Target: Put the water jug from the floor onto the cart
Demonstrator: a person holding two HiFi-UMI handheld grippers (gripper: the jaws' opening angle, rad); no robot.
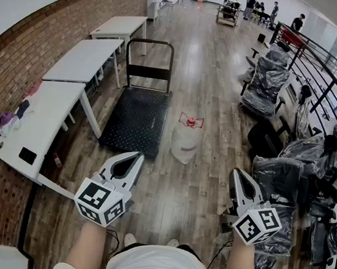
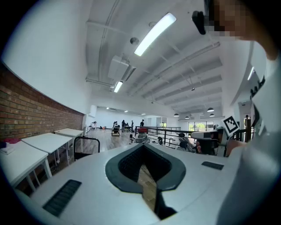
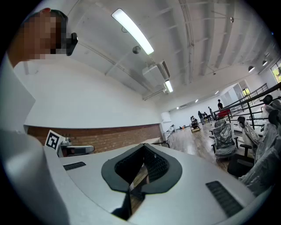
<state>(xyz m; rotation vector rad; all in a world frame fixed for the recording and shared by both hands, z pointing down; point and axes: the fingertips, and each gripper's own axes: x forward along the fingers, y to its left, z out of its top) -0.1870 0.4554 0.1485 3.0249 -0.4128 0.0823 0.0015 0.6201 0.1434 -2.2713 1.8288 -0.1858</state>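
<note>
The water jug (image 1: 185,142), clear with a red cap, stands upright on the wooden floor in the head view. To its left lies the cart (image 1: 135,120), a black flat platform with an upright handle bar (image 1: 150,54) at its far end. My left gripper (image 1: 137,156) is held level, short of the cart's near edge, jaws together and empty. My right gripper (image 1: 237,173) is level on the jug's near right, also shut with nothing in it. Neither touches the jug. From the left gripper view (image 2: 142,147) and right gripper view (image 3: 143,146) I see only the closed jaws and the room beyond.
White tables (image 1: 77,60) line the brick wall on the left; the nearest one (image 1: 32,119) carries small items. Plastic-wrapped office chairs (image 1: 265,82) crowd the right side by a black railing (image 1: 323,77). People (image 1: 254,4) stand far down the hall.
</note>
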